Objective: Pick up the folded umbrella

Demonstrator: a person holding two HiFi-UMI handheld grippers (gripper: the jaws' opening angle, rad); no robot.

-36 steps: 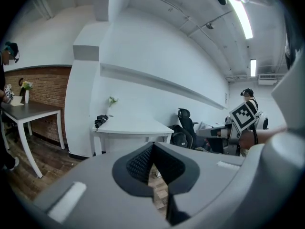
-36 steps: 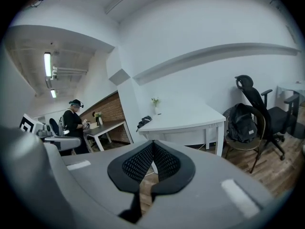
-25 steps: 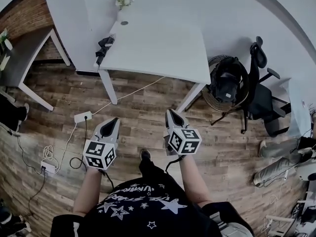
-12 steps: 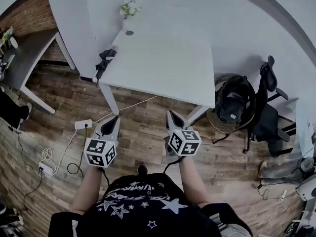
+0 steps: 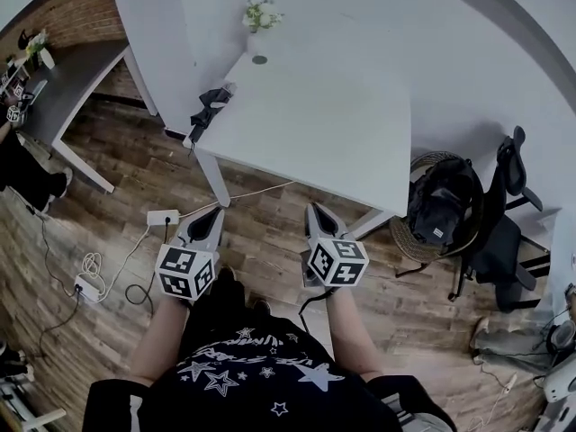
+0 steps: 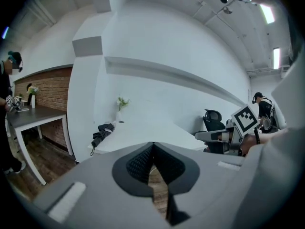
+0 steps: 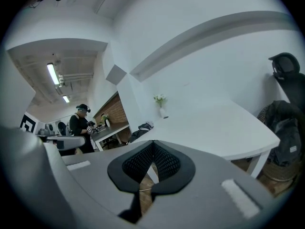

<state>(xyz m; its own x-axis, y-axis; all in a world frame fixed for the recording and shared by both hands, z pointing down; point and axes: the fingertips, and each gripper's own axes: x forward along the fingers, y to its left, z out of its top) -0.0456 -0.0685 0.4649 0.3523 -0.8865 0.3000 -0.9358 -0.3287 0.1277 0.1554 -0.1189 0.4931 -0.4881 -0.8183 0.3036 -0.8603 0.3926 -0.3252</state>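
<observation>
- Both grippers are held out in front of the body on bent forearms, side by side and apart, and are pointed slightly downward toward the table (image 5: 333, 124).
- The jaws of the left gripper (image 5: 211, 216) are pressed together with nothing between them; the right gripper (image 5: 315, 212) is closed and empty in the same way.
- Smooth grey shells and dark, mesh-textured pads (image 6: 138, 162) are seen on the jaws.
- The folded umbrella (image 5: 209, 111), a dark crumpled fabric bundle, is laid at the left corner of the smooth white tabletop, well apart from both grippers.
- A small vase of flowers (image 5: 261, 16) is set at the far corner; the floor (image 5: 270, 250) is made of wood-grain planks.
- Compared with a second ago, the table and umbrella are seen nearer to the grippers, whose spacing and closed jaws are unchanged.
</observation>
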